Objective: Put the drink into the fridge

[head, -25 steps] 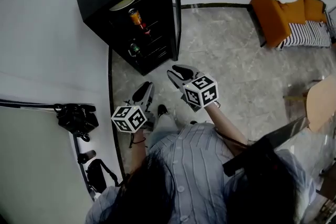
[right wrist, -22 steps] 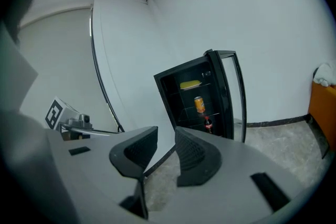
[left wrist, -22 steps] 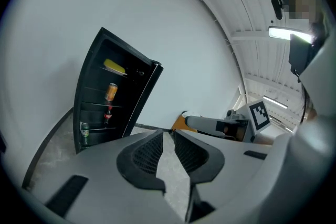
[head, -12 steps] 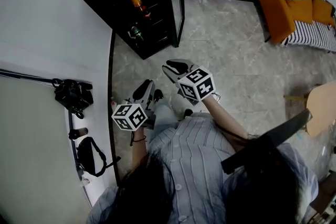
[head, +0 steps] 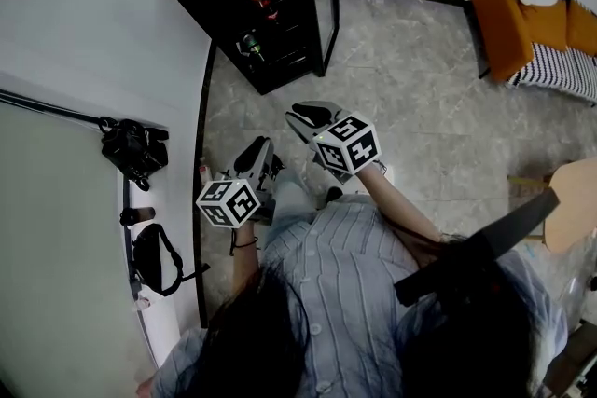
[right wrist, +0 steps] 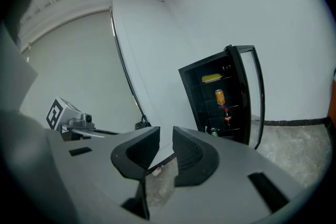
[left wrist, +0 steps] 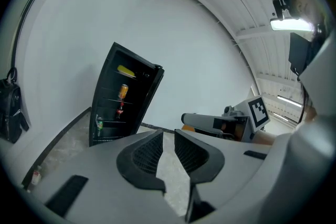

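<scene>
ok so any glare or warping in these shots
Head view: dim, even light, fairly sharp; the fridge interior is dark. Left gripper view: heavy fisheye bending the walls, black corners, a ceiling light blown out at upper right. Right gripper view: same fisheye and dark corners, no glare.

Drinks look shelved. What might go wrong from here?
The fridge door stands open, with the left tool and right tool both shut, empty and away from it: it may be left open. A small item on the floor by the wall, close to the person, may get kicked.
</scene>
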A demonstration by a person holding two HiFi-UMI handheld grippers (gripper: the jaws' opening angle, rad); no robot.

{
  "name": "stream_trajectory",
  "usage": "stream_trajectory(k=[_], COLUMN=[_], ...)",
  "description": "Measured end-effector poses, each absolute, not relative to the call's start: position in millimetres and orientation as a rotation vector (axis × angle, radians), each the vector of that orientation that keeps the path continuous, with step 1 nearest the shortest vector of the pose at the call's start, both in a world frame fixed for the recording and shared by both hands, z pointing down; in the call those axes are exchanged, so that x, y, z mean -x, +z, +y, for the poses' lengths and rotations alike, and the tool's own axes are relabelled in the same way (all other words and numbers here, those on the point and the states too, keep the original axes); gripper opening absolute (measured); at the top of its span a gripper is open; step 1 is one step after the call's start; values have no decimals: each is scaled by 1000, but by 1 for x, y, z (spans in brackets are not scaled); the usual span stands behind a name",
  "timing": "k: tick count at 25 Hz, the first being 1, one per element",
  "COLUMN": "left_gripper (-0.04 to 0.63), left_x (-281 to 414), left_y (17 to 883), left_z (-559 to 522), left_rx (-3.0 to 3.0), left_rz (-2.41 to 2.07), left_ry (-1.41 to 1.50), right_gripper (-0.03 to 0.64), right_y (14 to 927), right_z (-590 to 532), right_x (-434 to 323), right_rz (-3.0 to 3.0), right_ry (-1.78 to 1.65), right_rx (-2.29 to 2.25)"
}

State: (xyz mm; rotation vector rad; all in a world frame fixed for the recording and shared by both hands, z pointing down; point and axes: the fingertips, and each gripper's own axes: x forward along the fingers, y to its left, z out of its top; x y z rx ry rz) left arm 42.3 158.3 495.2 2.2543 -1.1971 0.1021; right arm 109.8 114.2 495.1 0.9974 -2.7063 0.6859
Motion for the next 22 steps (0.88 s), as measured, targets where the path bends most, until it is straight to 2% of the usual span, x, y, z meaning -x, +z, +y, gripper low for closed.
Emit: stream_trajectory(k=[15, 22], left_gripper=[74, 74], left_x=[-92, -87], left_y=[481, 463], left_z=[164, 140], left_rx=[-2345, -2375], left_rz=[-1102, -1156], left_ry=[217, 251], right_gripper=[75, 72], right_y=[489, 471], right_z=[122, 94], right_x=[-148, -158], right_rz=[-2699, -2755], right_ry=[713, 705], right_rx=[-1064, -1080])
